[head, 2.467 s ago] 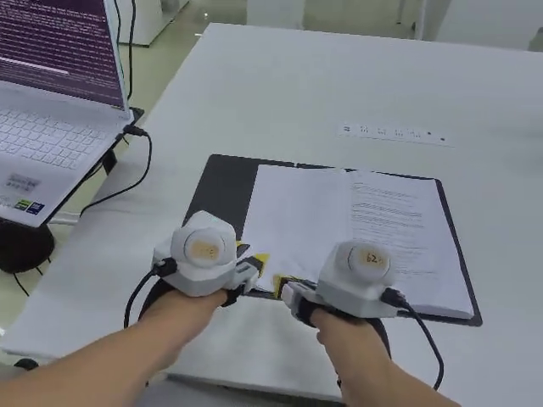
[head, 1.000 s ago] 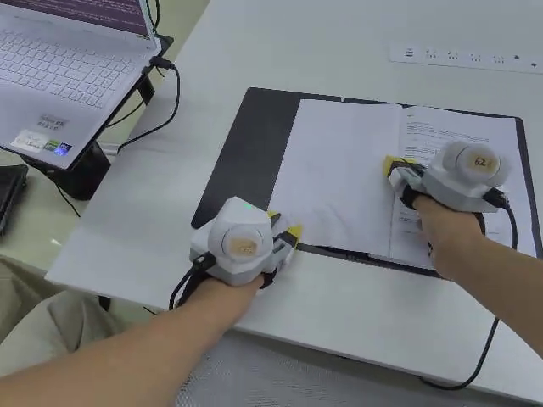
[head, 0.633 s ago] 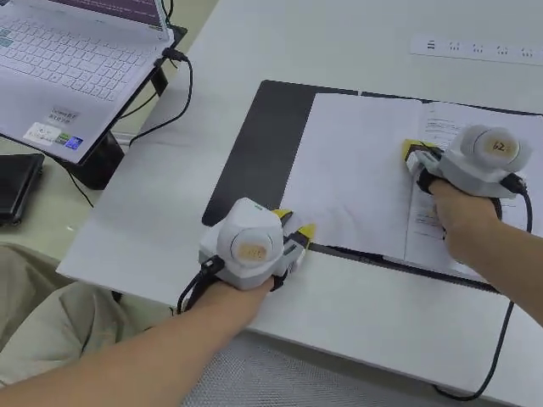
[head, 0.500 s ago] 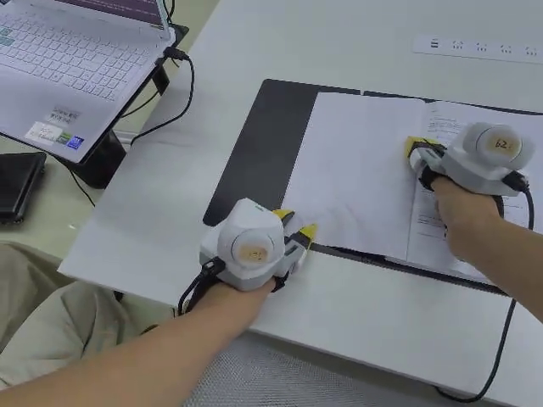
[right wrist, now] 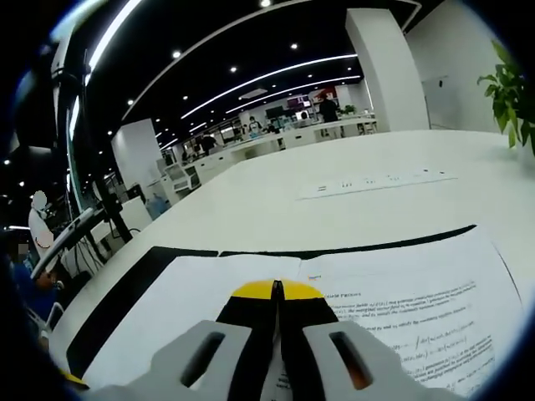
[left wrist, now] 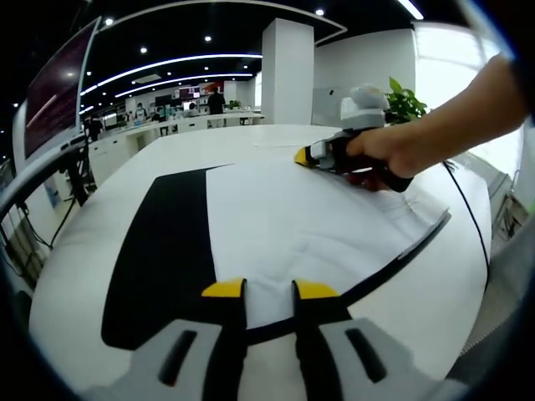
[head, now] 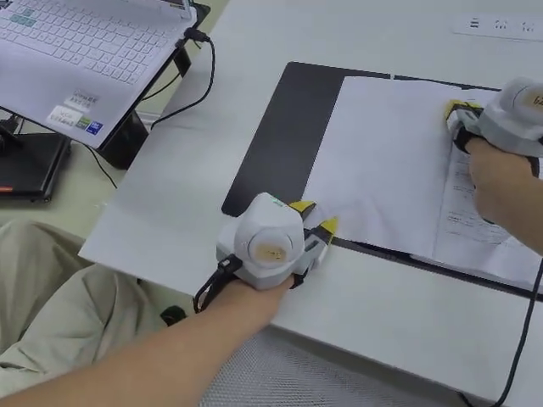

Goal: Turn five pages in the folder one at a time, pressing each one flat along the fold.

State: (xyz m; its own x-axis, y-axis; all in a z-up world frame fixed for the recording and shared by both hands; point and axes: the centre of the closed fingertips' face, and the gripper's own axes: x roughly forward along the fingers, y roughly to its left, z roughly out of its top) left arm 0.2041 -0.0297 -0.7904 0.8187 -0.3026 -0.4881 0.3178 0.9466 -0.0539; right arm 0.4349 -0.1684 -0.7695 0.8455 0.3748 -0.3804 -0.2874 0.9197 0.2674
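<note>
Right tongs (head: 458, 109) moved up folder (head: 280, 144), pressed together | left tongs (head: 316, 215) spread at its near edge | laptop (head: 93, 42) left

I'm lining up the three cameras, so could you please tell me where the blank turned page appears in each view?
Head view: the blank page lies right of centre.
Left gripper view: it lies mid-picture, just beyond the yellow-tipped jaws.
Right gripper view: it sits lower left, beside the jaws.
Shared landmark: the black cover borders the page's left edge in all three.
</note>
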